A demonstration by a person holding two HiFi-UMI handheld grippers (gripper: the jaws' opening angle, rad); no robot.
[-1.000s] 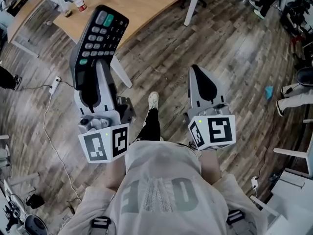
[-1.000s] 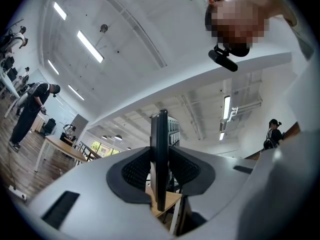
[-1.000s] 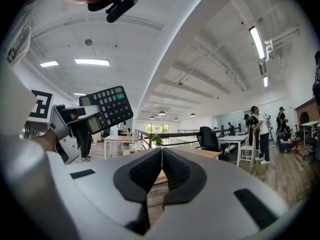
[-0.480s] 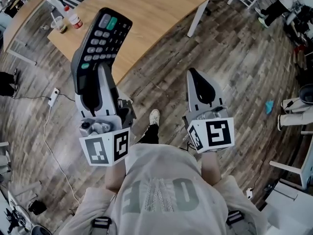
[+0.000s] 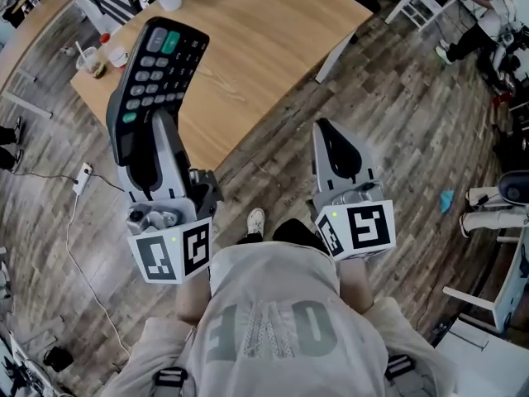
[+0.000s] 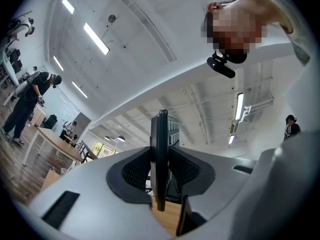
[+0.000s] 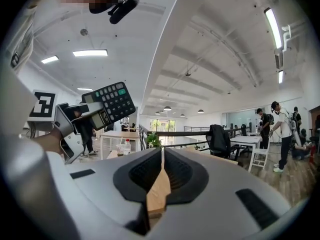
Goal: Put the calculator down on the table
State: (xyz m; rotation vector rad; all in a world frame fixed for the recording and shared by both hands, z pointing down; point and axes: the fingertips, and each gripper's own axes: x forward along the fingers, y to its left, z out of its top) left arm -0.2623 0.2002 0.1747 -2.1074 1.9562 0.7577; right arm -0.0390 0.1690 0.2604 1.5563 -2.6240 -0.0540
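- Left gripper point(image 5: 154, 143) pinches the calculator point(image 5: 159, 60) by its near end, keys up, ready to be laid on the far wooden table point(image 5: 264, 31).
- Right gripper point(image 5: 337, 145), jaws pressed together, holds nothing.

large letters on the shirt point(image 5: 269, 329) are too warped to read.

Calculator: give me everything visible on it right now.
The calculator is black and plastic-looking, with grey keys, a few green ones, and a display near the gripped end. That near end is clamped in the left gripper, keys facing up, far end tilted upward. It is off the wooden table and touches nothing else.
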